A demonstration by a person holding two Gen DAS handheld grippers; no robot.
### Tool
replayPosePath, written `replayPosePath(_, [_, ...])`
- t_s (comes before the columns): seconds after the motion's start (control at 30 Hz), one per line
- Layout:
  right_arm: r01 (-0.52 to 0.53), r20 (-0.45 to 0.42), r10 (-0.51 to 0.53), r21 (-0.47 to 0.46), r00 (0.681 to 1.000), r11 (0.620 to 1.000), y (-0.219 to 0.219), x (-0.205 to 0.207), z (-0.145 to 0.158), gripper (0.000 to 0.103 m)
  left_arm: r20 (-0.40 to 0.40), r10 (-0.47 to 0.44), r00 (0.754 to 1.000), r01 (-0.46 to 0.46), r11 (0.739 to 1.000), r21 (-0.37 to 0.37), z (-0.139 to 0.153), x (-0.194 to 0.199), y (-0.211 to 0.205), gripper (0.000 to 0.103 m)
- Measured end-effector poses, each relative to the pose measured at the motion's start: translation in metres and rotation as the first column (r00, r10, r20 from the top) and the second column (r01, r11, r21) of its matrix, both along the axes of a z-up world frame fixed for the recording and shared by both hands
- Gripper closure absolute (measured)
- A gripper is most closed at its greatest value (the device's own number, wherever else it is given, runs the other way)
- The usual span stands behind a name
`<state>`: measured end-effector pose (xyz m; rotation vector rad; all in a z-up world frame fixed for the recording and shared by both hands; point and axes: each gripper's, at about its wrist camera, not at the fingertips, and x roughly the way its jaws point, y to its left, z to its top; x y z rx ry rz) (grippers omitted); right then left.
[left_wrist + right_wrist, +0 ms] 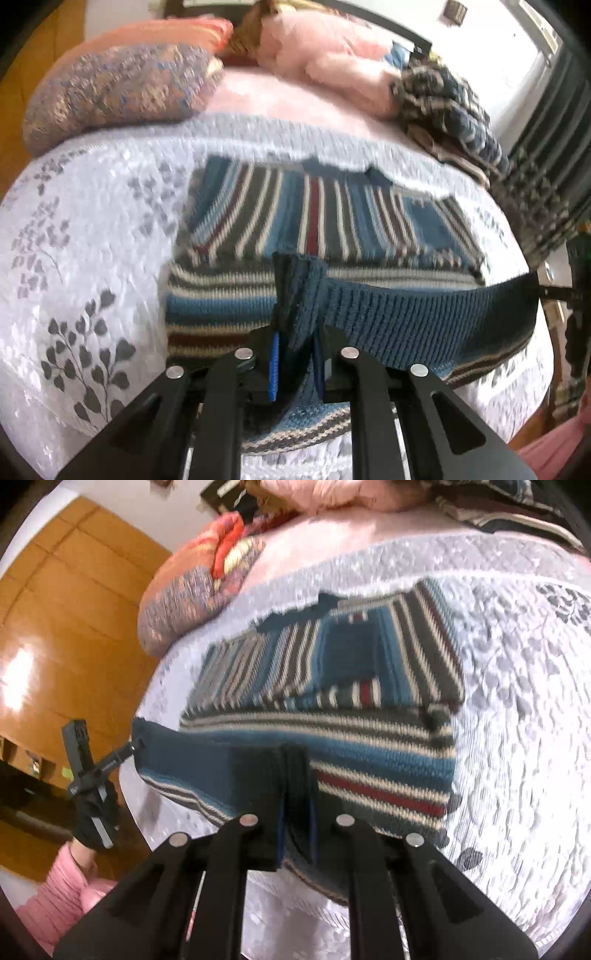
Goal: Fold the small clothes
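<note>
A small knitted sweater (314, 214) with blue, grey, white and red stripes lies on the bed, its sleeves folded in over the body. Its dark blue ribbed hem (424, 314) is lifted off the bedspread and stretched between both grippers. My left gripper (295, 273) is shut on one corner of the hem. In the right wrist view my right gripper (295, 760) is shut on the other corner, with the sweater (332, 657) spread beyond it. There the left gripper (135, 744) shows at the far left, pinching the hem (192, 764).
A white bedspread (92, 240) with grey leaf print covers the bed. Patterned pillows (118, 92), a pink blanket (332, 55) and a plaid cloth (454, 110) lie at the far end. A wooden wardrobe (66, 627) and a person's pink sleeve (55, 893) are off the bed's left side.
</note>
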<state>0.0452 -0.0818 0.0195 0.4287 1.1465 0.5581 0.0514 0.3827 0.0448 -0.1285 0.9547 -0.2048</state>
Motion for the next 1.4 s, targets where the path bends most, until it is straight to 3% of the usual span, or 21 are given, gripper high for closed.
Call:
replayPosePath(0.17, [0.054,0.063,-0.055,0.021,0.997,0.998,-0.008,0.015,0.027,0.094,0.074,0.029,0.997,-0.029,1.0,-0.005,0.026,0.031,-0.012,0.089])
replayPosePath(0.37, [0.087,0.123,-0.082,-0.03,0.989,0.996,-0.012,0.06,0.044,0.094,0.132,0.054,0.99,-0.05,0.998,-0.033,0.038,0.078,-0.016,0.089])
replayPosePath(0.63, [0.126,0.166,-0.111,-0.081,0.98,0.989,-0.007,0.13,0.043,0.094,0.17,0.112,0.979,-0.088,0.986,-0.141,0.027,0.137,-0.005,0.089])
replayPosePath(0.83, [0.164,0.151,-0.146,-0.111,0.978,0.98,-0.004,0.185,0.019,0.094,0.167,0.138,0.976,-0.115,0.984,-0.138,-0.001,0.178,-0.005,0.089])
replayPosePath(1.0, [0.192,0.098,-0.178,-0.162,0.979,0.968,-0.002,0.224,-0.024,0.094,0.131,0.164,0.978,-0.148,0.982,-0.121,-0.043,0.21,-0.005,0.089])
replayPosePath(1.2, [0.196,0.044,-0.191,-0.218,0.981,0.956,-0.002,0.246,-0.066,0.094,0.077,0.155,0.985,-0.152,0.988,-0.037,-0.087,0.234,-0.013,0.088])
replayPosePath(1.4, [0.182,0.005,-0.187,-0.26,0.982,0.948,0.001,0.258,-0.097,0.094,0.054,0.156,0.986,-0.155,0.988,-0.011,-0.104,0.24,-0.015,0.086])
